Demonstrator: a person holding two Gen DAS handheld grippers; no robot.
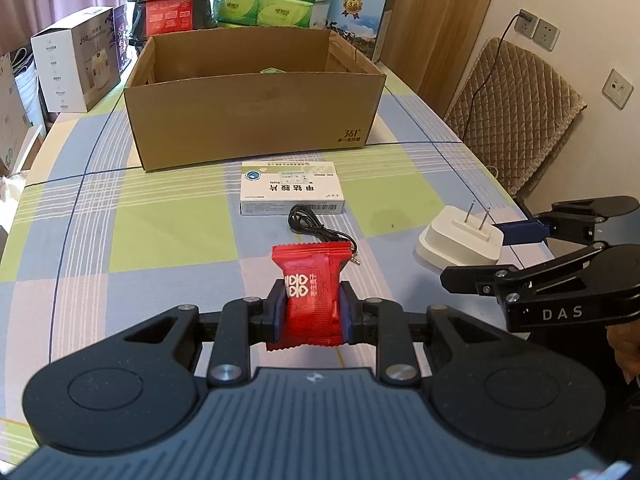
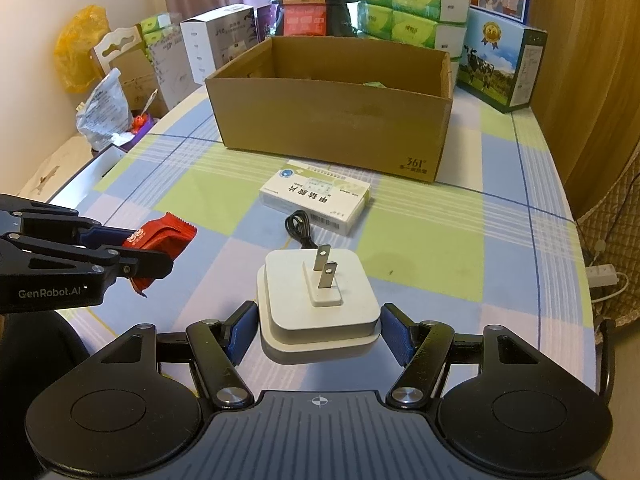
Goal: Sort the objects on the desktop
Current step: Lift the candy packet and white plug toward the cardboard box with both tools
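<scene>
From the left wrist, the left gripper clamps a red snack packet above the checked tablecloth, near the cardboard box.

From the right wrist, the right gripper has its jaws spread around a white plug adapter, pads apart from its sides; a medicine box lies farther off.

Both wrist views low, near, facing cardboard box; shared tabletop.
</scene>
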